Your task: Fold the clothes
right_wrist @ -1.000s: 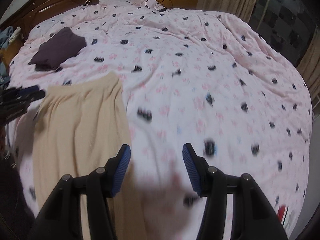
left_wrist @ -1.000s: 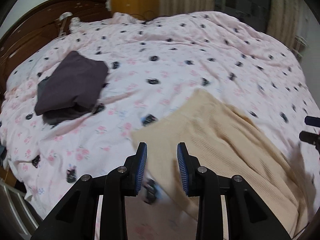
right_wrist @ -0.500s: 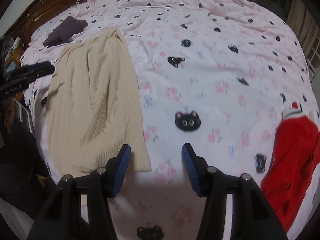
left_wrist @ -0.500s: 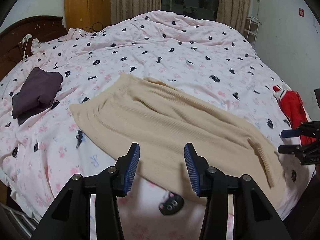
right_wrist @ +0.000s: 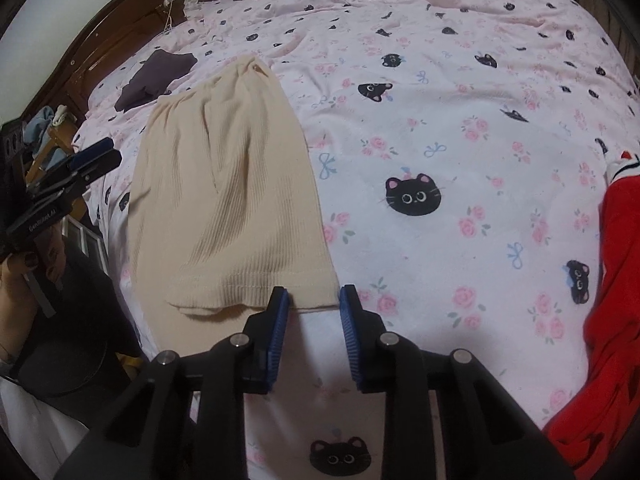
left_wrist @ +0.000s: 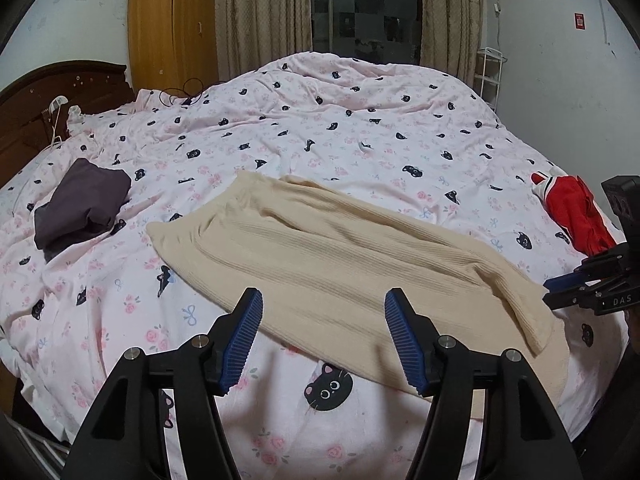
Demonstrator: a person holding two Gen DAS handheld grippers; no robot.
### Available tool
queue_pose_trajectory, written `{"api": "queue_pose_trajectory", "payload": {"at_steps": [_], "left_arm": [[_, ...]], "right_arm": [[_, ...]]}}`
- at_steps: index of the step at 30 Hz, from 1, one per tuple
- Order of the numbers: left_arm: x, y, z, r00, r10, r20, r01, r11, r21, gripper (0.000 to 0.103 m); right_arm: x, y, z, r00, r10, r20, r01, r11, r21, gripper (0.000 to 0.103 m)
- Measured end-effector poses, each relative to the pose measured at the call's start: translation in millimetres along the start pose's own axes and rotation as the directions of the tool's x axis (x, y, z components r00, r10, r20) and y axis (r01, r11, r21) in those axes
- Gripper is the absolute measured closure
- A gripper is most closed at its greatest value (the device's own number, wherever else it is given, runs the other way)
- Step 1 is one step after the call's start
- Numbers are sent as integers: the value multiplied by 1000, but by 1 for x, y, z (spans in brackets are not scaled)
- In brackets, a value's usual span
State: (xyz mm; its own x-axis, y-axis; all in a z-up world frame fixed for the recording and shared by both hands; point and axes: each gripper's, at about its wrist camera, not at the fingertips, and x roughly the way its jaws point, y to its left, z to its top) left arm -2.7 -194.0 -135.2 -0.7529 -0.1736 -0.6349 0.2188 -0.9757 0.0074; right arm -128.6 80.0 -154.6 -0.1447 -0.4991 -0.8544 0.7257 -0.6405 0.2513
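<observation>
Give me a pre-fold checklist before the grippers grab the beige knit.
1. Beige garment lies flat on the bedspread: ok.
2. Right gripper at the hem corner, jaws closing, corner between them: ok.
3. Right pads pressing fabric: not ok, gap shows.
4. Left gripper over the near edge, jaws opening, nothing gripped: ok.
5. Dark folded garment and red garment lie apart from the beige one: ok.

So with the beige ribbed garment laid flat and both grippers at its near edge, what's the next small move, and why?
Probably let the right gripper finish pinching the hem corner of the beige garment. Its fingers are closing, the corner lies between them, but they don't press it yet. The left gripper is opening above the garment's long edge with nothing gripped, so a fold can't start until both have hold.
</observation>
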Motion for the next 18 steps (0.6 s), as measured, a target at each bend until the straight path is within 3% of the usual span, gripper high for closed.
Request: {"api": "queue_pose_trajectory", "payload": {"at_steps": [5, 11, 13, 14, 18], "left_arm": [[3, 3, -5, 1000, -11, -11, 11, 1000, -7, 44], [6, 5, -8, 1000, -12, -19, 12, 1000, -22, 44], [7, 4, -7, 1000, -9, -20, 9, 1000, -22, 44], [7, 4, -7, 1000, -8, -20, 7, 1000, -22, 44], [9, 4, -7, 1000, -1, -20, 1, 1000, -25, 44]], "right_arm": [[-1, -11, 1, 999, 46, 4, -46, 996, 72, 75], [4, -31, 3, 985, 169, 11, -168, 966, 198, 75], [8, -26, 6, 985, 172, 4, -170, 968, 184, 86], [9, -24, 7, 985, 173, 0, -171, 969, 176, 97], [12, -19, 10, 986, 169, 2, -167, 972, 163, 97]]}}
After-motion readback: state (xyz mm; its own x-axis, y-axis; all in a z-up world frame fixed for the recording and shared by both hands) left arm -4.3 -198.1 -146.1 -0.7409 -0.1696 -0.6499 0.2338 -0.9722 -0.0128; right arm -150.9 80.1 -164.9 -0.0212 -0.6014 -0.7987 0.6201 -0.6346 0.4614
